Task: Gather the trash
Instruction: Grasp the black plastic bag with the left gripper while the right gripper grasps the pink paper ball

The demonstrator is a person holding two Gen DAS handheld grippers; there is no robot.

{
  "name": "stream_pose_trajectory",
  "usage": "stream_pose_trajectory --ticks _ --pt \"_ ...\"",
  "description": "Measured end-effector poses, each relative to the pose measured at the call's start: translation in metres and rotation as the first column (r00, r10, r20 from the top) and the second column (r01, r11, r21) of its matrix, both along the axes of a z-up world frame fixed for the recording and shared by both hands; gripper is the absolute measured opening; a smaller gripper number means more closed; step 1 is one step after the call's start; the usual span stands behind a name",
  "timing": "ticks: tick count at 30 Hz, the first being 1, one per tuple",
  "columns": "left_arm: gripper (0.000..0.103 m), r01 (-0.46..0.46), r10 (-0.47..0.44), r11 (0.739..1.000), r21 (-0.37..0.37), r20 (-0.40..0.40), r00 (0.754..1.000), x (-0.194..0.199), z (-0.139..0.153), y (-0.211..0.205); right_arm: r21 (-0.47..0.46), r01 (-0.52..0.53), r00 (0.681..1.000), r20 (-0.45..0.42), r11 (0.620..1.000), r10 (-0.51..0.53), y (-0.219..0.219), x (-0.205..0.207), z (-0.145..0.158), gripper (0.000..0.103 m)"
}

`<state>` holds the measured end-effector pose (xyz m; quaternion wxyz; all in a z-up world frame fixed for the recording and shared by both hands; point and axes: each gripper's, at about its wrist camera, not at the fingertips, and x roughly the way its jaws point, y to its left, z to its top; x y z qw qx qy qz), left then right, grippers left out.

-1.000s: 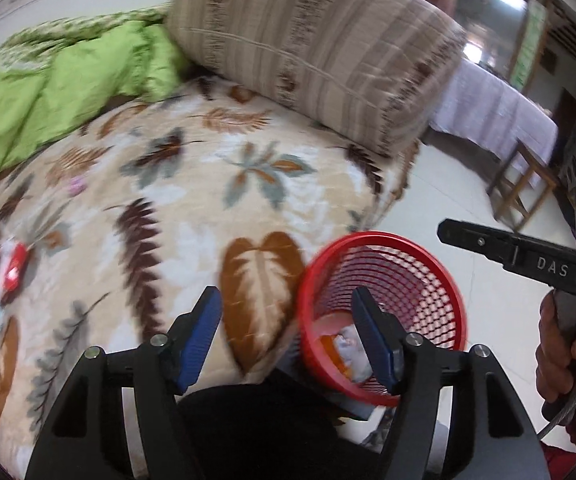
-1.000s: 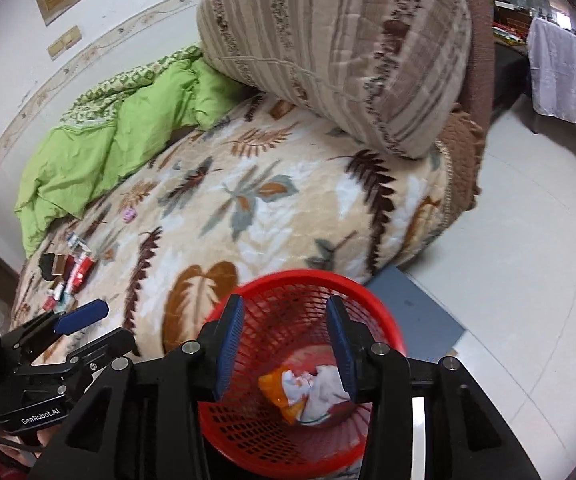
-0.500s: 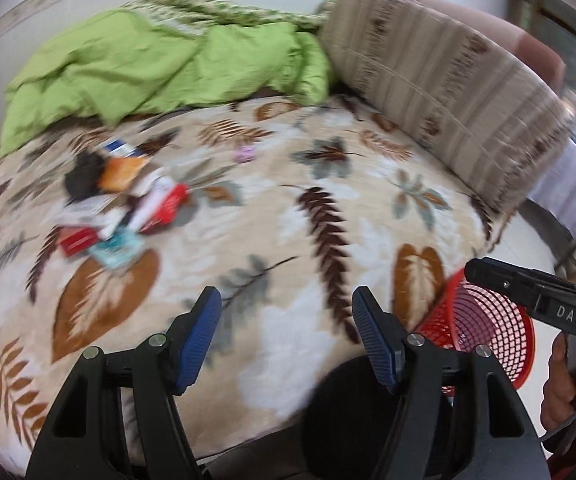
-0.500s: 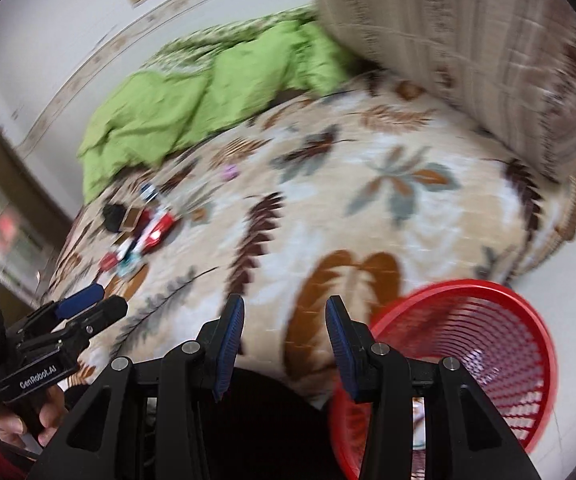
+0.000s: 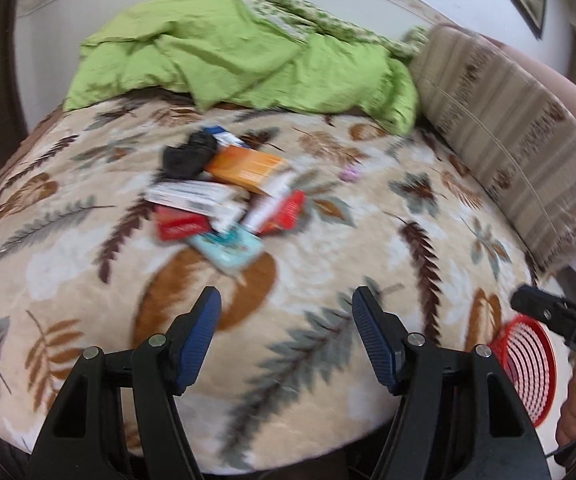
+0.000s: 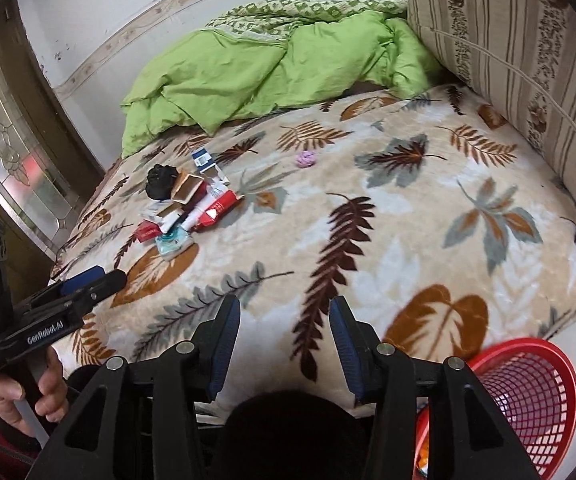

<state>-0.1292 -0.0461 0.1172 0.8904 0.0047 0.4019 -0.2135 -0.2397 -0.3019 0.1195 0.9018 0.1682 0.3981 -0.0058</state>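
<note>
— What's in front of you?
— A bed (image 6: 388,216) under a leaf-print blanket, a green quilt (image 6: 256,68) bunched at its far end.
— The basket?
— The red basket (image 6: 528,392) stands on the floor by the near corner.
— And the trash?
— A trash pile (image 5: 224,200) lies mid-bed, a pink scrap (image 6: 306,158) apart from it.
— Your grippers?
— My left gripper (image 5: 286,332) and right gripper (image 6: 284,338) both gape, empty.

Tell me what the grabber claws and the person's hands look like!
Both the left gripper and right gripper are black frames with silver bolts and ribbed blue finger pads. The left one's side reads "GenRobot.AI". Bare hands grip the handles, one with a red sleeve, and a thin dark cable trails below.
</note>
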Motion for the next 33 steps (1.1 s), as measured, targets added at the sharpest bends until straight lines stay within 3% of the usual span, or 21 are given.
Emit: stream_pose_trajectory --ticks 5,12,18,23,26,33 --pt "0.078 -0.104 0.104 0.994 -0.035 -0.021 0.994 0.038 0.008 0.029 0.006 -0.01 1.0 0.007 1.0 0.01 0.005 0.008 -0.001 0.051" --pt "0.082 -0.239 0.224 0.966 -0.097 -0.143 0.964 0.119 0.018 0.049 0.016 -0.012 1.0 -0.007 1.0 0.012 0.002 0.015 -0.009 0.051" --pt "0.082 -0.321 0.278 0.943 -0.092 -0.318 0.906 0.196 0.0 0.04 0.031 0.007 1.0 -0.016 1.0 -0.007 -0.007 0.02 -0.017 0.052" --pt "0.082 -0.35 0.314 0.936 -0.019 -0.402 0.86 0.243 -0.026 0.029 0.047 0.029 0.999 -0.035 0.998 -0.028 -0.018 0.023 -0.028 0.052" --pt "0.082 -0.35 0.304 0.937 -0.015 -0.461 0.834 0.259 -0.044 0.024 0.049 0.042 0.998 -0.043 0.998 -0.04 -0.025 0.027 -0.031 0.052" --pt "0.082 -0.3 0.258 0.954 -0.015 -0.472 0.843 0.285 -0.059 0.005 0.048 0.053 0.998 -0.045 0.997 -0.051 -0.034 0.039 -0.032 0.052"
